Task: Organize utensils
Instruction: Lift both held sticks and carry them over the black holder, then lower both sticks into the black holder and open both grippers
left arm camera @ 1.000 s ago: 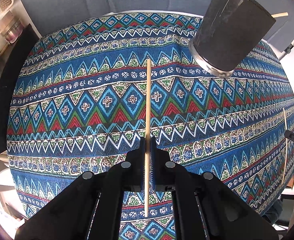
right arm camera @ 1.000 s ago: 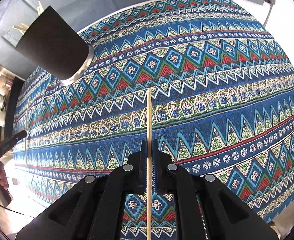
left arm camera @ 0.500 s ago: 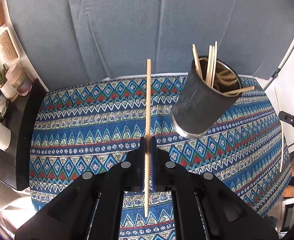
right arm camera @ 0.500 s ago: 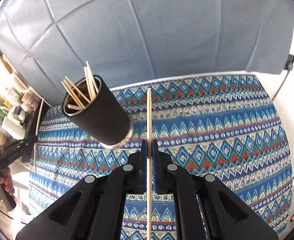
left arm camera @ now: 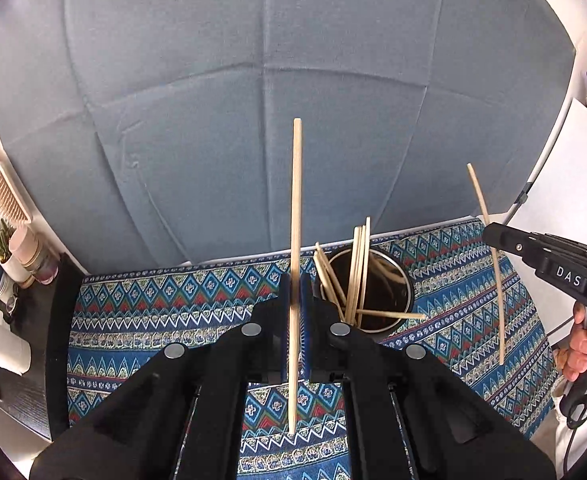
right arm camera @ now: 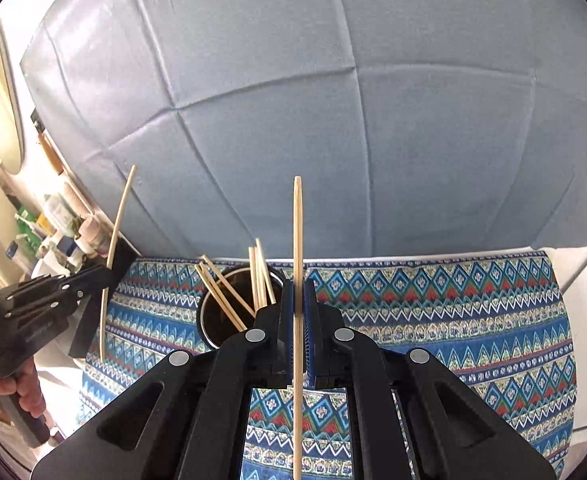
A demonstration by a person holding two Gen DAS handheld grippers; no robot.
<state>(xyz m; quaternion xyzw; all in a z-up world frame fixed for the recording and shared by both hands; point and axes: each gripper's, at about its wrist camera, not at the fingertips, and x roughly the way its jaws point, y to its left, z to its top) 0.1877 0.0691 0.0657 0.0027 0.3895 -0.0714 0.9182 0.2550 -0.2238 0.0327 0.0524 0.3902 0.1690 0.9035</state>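
Note:
My left gripper (left arm camera: 294,280) is shut on a wooden chopstick (left arm camera: 296,200) that stands upright between its pads, above the table. My right gripper (right arm camera: 298,286) is shut on another wooden chopstick (right arm camera: 298,232), also upright. A dark cup (left arm camera: 389,304) with several chopsticks in it stands on the patterned cloth, just right of the left gripper; in the right wrist view the cup (right arm camera: 213,316) is just left of the right gripper. Each view shows the other gripper with its chopstick (left arm camera: 489,248) (right arm camera: 115,236) at the side.
The table carries a blue patterned cloth (left arm camera: 173,312). A grey padded wall (left arm camera: 253,120) rises behind it. A dark shelf with jars and a small plant (left arm camera: 17,256) stands at the left. A white surface (left arm camera: 565,184) lies at the right.
Both grippers have tilted up and pulled back with their chopsticks, so the wall fills the views. The cup now shows from above, close beside each gripper.

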